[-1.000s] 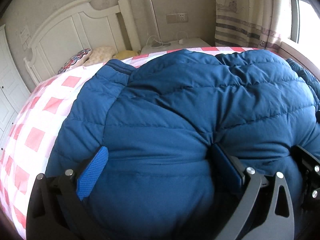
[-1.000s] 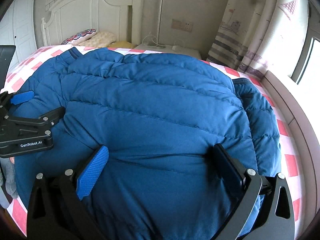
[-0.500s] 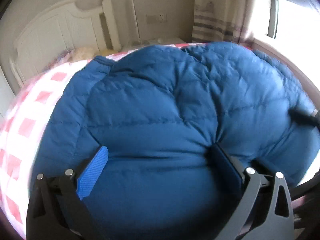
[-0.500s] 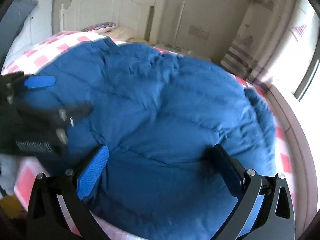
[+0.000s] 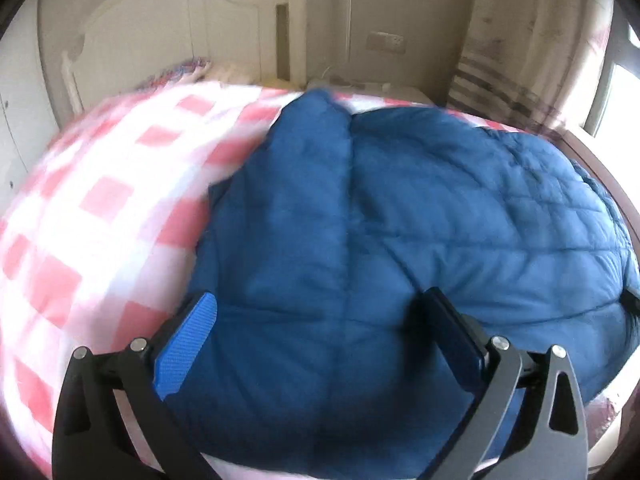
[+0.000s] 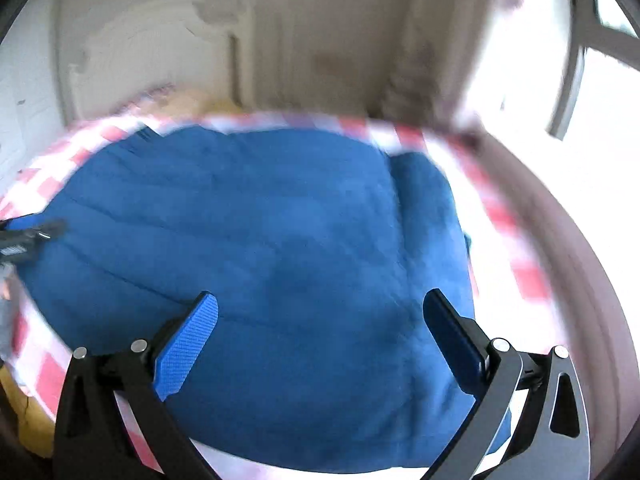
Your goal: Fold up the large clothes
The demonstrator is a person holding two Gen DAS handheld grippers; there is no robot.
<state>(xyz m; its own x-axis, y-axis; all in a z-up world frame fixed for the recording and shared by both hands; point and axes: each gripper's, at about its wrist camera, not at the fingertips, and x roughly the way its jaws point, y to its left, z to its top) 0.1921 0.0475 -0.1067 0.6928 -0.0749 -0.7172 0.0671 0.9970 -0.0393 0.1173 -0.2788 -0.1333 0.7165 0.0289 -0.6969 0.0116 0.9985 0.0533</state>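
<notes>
Both tongs [image 5: 320, 340] [image 6: 320, 340] now farther back, wide open, empty; blue jacket [image 6: 260, 260] motion-blurred.

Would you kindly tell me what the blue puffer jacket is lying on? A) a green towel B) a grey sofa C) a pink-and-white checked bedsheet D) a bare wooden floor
C: the blue puffer jacket lies on a pink-and-white checked bedsheet, visible around it in both wrist views.

The jacket [image 5: 400, 240] lies on the bed [image 5: 100, 208], nearer its right side, with bare bedding to its left. The headboard [image 5: 168, 40] stands behind it, pillows [image 5: 192, 70] at its foot, a curtain [image 5: 516, 40] back right.
</notes>
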